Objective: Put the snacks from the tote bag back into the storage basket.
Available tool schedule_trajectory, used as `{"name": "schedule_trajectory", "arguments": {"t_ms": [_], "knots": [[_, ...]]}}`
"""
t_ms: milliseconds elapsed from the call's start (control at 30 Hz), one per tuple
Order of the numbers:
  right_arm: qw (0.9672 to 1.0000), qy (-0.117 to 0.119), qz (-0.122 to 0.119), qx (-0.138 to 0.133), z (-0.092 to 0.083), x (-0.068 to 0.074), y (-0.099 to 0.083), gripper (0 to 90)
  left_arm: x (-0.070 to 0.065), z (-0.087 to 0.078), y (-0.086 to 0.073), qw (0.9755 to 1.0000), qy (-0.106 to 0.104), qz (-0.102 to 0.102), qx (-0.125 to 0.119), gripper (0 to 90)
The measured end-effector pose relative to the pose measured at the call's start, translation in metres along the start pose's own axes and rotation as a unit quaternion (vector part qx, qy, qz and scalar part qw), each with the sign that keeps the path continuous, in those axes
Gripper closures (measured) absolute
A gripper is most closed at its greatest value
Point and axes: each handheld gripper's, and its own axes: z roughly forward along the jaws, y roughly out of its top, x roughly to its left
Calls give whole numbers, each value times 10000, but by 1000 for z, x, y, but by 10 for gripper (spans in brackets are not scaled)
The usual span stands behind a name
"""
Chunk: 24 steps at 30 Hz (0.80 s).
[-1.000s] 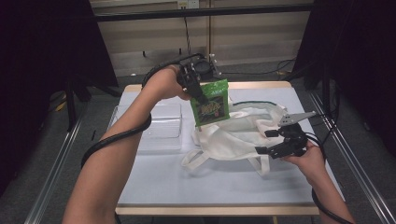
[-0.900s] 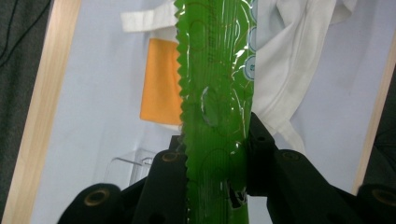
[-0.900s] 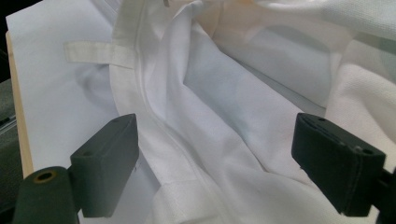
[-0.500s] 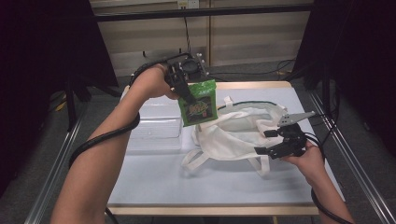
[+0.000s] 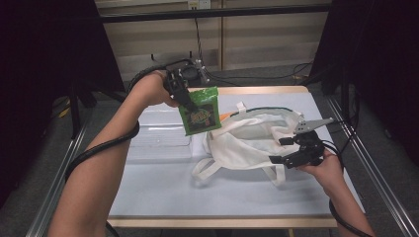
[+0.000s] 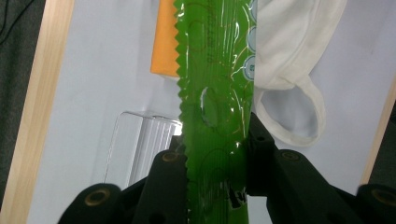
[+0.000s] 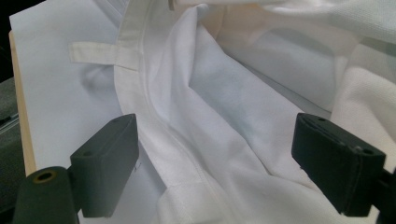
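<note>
A green snack packet [image 5: 200,112] hangs in the air over the far middle of the table, with my left gripper [image 5: 190,106] shut on its top edge. In the left gripper view the packet [image 6: 215,93] runs straight up between the jaws of my left gripper [image 6: 215,144]. A white cloth bag [image 5: 247,143] lies open on the table to the right of the packet. My right gripper [image 5: 282,149] is at the bag's right rim. Its jaws stand wide apart in the right gripper view, where my right gripper [image 7: 233,154] has the bag's cloth [image 7: 224,107] lying between them untouched.
A clear plastic tray [image 5: 158,131] sits on the pale table [image 5: 163,192] left of the bag, below the packet. An orange item [image 5: 225,116] peeks out at the bag's far-left edge. Cables trail from both grippers. Metal rails run along both table sides.
My left gripper has carried the green packet leftward, from over the bag toward the clear tray. The right gripper and the bag have stayed still.
</note>
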Motion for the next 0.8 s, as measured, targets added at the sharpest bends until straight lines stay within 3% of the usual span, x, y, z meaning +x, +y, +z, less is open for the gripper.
{"name": "schedule_trajectory", "arguments": {"t_ms": [100, 200, 267, 433, 567, 767, 800], "knots": [[10000, 33, -31, 3, 0, 1, 0, 144, 1, -1, -4, 10000, -53, -10, -56, 750], [10000, 37, -45, 20, 1, 1, 0, 143, 1, -1, -8, 10000, 51, -18, -77, 750], [10000, 40, -42, 16, 1, 1, 0, 143, 4, -4, -11, 9999, 15, 137, 24, 750], [10000, 59, -38, -10, 1, 2, 1, 142, 6, -5, -20, 9998, 83, 189, 47, 750], [10000, 52, -43, 1, 2, 2, 1, 143, 8, -5, -27, 10000, 24, 88, 24, 751], [10000, 60, -35, -10, 3, 2, 0, 142, 9, -7, -36, 9998, 178, 63, -11, 752], [10000, 66, -31, -6, 2, 2, 0, 142, 11, -9, -38, 9999, 85, 77, 5, 752]]}}
